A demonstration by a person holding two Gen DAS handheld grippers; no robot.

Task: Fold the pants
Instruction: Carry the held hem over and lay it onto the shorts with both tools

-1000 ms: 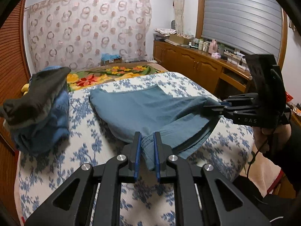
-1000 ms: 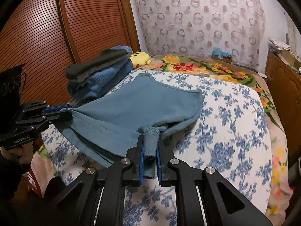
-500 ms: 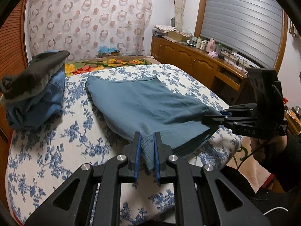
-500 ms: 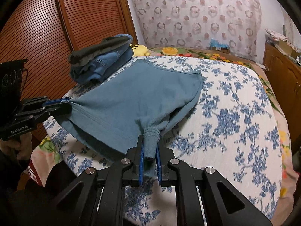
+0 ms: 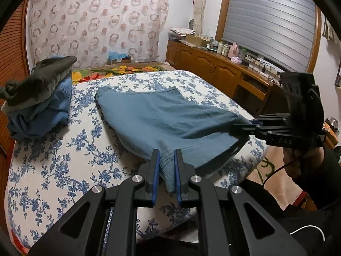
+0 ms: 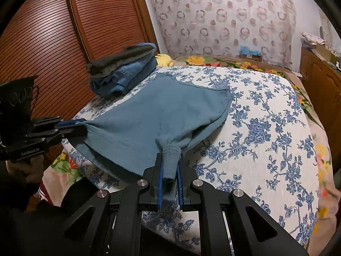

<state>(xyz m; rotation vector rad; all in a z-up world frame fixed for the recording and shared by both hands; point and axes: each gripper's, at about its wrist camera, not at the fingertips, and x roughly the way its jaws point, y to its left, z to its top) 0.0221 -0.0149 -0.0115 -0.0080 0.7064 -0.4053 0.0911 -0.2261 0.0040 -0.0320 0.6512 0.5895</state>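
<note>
We hold the pants [image 5: 162, 119] by two corners at the near edge of the bed [image 5: 53, 170]. The fingers of our left gripper [image 5: 166, 166] are closed on a bunched ribbed cuff, the cloth pinched between the blue pads. Our right gripper [image 6: 170, 166] does the same with the other cuff, which sticks out towards the camera between its fingers.

In the left view the right gripper [image 5: 243, 125] shows at the right, its tips clamped on the cloth corner over the bed's edge. In the right view the left gripper [image 6: 72, 127] shows at the left, likewise clamped on its corner.

The pants [image 6: 166, 115] are folded over in layers, the far part lying flat on the flowered sheet [image 6: 266, 128], the near part lifted and pulled taut between the two grips.

A pile of clothes [image 5: 40, 98], a dark garment over denim, sits on the bed's left side, apart from the pants. Beyond it stands a slatted wooden door [image 6: 53, 42]; a patterned curtain [image 5: 98, 23] hangs at the far end.
</note>
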